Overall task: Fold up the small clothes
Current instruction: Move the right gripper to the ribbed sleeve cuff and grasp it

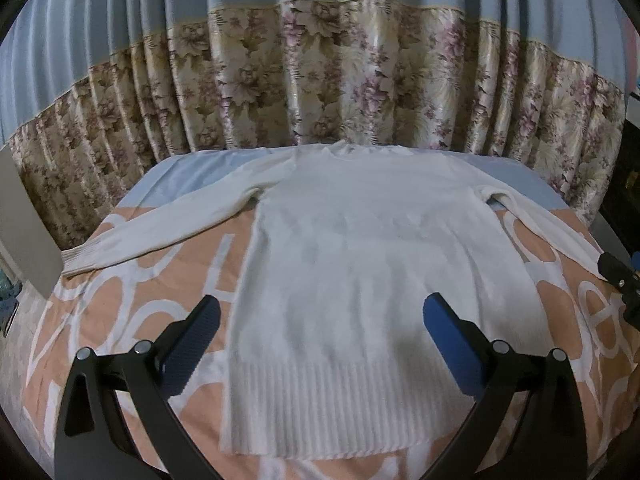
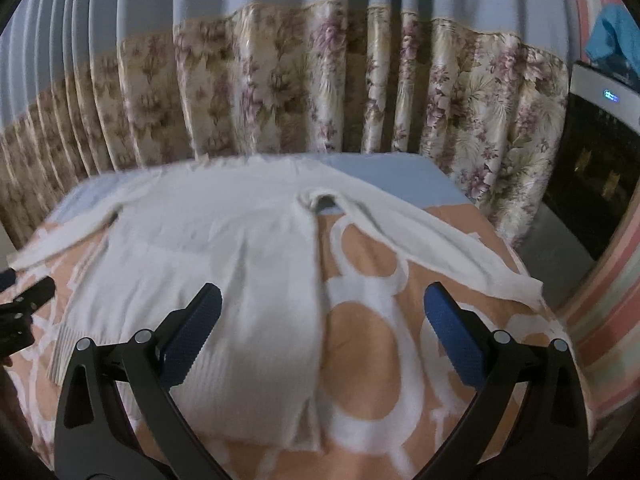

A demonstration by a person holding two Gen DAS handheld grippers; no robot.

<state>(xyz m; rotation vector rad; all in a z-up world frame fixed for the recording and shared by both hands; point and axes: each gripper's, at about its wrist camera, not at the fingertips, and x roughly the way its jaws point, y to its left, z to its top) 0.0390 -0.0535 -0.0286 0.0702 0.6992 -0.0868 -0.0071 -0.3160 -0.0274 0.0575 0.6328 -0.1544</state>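
A white long-sleeved knit sweater (image 1: 360, 264) lies flat on the table, ribbed hem toward me, collar at the far edge, both sleeves spread out. My left gripper (image 1: 320, 332) is open and empty, hovering above the lower body of the sweater. My right gripper (image 2: 322, 320) is open and empty, above the sweater's right side edge (image 2: 240, 280), with the right sleeve (image 2: 440, 240) running off to the right. The right gripper also shows at the right edge of the left wrist view (image 1: 620, 276). The left gripper shows at the left edge of the right wrist view (image 2: 24, 304).
The table is covered by an orange cloth with white shapes (image 1: 152, 280) and a pale blue strip (image 1: 192, 172) at the far side. A floral and blue curtain (image 1: 320, 80) hangs behind. A dark appliance (image 2: 592, 176) stands at the right.
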